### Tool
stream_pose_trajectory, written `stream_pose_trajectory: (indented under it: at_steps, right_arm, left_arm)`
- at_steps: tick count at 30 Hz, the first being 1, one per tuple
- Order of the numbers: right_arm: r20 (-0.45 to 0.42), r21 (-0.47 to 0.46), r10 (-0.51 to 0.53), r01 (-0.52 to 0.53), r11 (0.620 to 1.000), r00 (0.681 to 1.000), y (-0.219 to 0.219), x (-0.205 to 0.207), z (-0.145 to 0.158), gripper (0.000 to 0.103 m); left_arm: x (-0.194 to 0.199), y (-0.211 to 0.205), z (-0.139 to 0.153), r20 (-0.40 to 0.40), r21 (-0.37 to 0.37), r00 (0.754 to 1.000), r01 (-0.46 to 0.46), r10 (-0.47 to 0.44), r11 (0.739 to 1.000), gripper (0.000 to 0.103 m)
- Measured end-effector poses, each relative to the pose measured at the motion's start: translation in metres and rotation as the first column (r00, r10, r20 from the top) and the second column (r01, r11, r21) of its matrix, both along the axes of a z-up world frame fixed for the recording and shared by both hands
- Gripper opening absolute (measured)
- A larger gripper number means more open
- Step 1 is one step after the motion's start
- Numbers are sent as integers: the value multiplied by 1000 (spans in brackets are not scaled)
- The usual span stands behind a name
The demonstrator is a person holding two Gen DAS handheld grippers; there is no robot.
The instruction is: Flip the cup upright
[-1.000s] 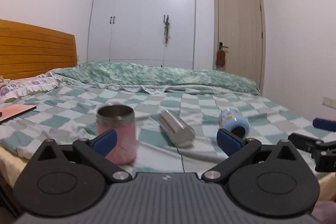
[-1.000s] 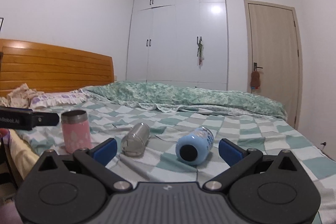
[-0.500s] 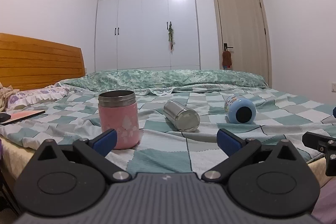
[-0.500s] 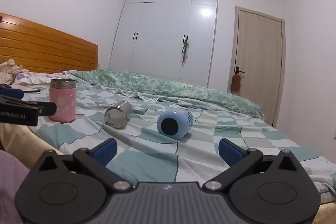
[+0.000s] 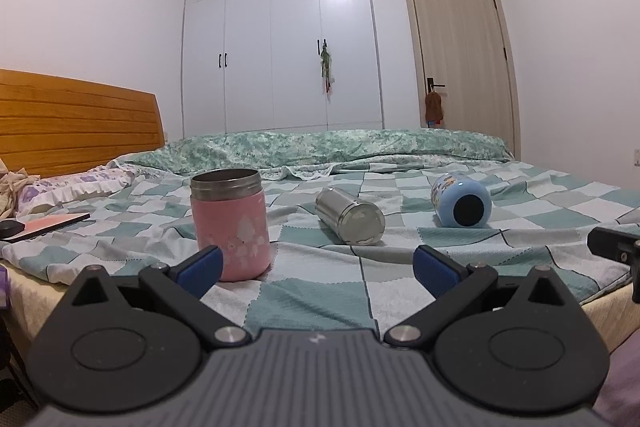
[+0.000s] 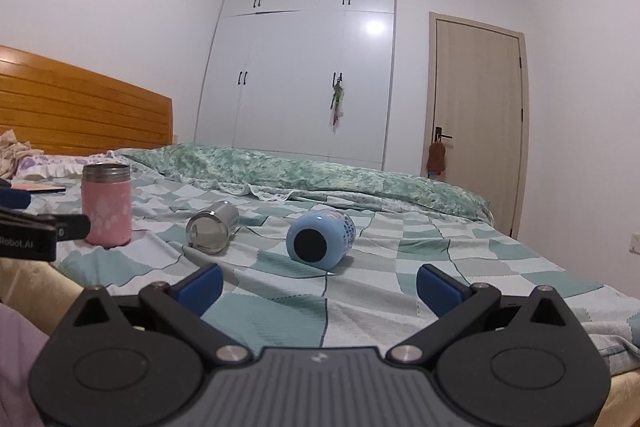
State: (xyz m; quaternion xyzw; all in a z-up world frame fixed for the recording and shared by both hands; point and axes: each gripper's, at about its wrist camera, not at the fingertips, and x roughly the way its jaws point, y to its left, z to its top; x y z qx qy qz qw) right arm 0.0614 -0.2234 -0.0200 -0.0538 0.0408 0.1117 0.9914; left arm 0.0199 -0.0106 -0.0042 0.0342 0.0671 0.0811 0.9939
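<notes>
Having pulled my released left gripper back from the now-upright pink cup near the bed edge, the steel cup remains, right gripper spread.

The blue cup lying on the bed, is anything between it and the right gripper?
Nothing visible. The blue cup lies on its side straight ahead of the open right gripper, with only bare checkered bedsheet between them.
</notes>
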Motion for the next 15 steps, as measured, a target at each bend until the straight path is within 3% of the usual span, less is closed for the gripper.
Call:
stream_pose_trajectory:
  at_steps: [15]
  right_arm:
    - [2,2,0,0,1000,1000,-1,0,0,103]
  left_arm:
    - [-1,-1,-1,0,7,1000,8,-8,1000,103]
